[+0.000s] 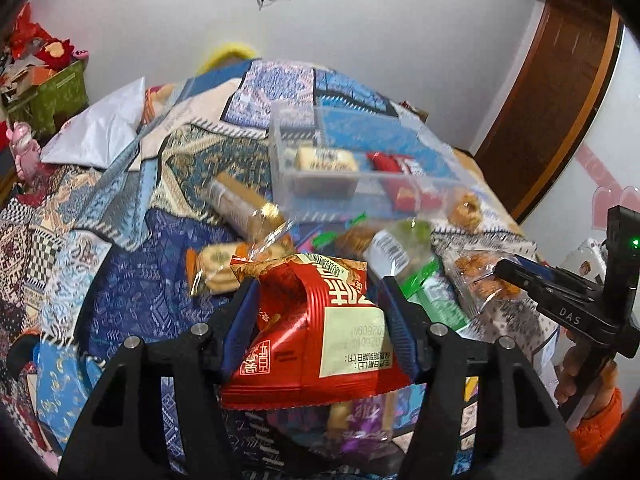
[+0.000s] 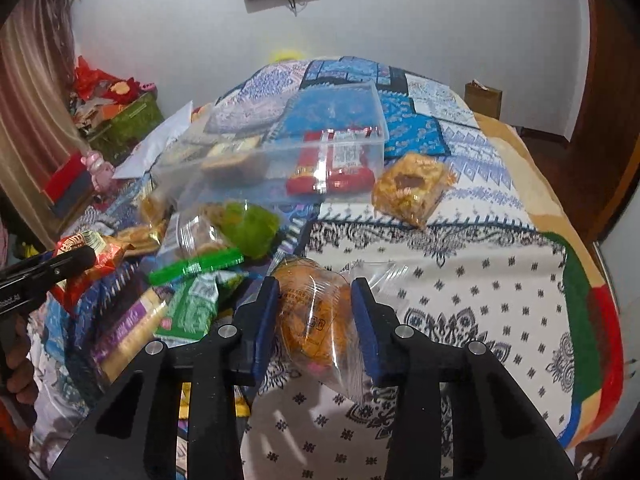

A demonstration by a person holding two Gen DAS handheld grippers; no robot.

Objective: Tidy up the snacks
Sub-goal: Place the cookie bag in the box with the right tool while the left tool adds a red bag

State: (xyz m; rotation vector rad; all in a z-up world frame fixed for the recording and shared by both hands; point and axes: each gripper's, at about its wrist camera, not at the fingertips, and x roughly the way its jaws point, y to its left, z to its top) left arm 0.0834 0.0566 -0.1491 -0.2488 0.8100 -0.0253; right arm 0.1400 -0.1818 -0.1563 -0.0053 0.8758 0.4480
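My left gripper [image 1: 316, 292] is shut on a red snack packet [image 1: 320, 328] and holds it above the pile of snacks on the bed. My right gripper [image 2: 314, 292] is shut on a clear-wrapped orange pastry [image 2: 312, 316]; it also shows at the right of the left wrist view [image 1: 508, 272]. A clear plastic box [image 1: 360, 160] stands on the bed beyond the pile, with a cream packet [image 1: 326, 160] and a red packet [image 1: 394, 164] inside. The box also shows in the right wrist view [image 2: 280, 148].
Loose snacks lie on the patterned bedspread [image 2: 460, 280]: a green packet [image 2: 192, 308], a purple packet [image 2: 128, 328], a biscuit pack [image 1: 216, 268], a clear-wrapped pastry [image 2: 412, 188]. A green crate [image 1: 56, 92] stands by the wall at the left. A wooden door [image 1: 552, 100] is at the right.
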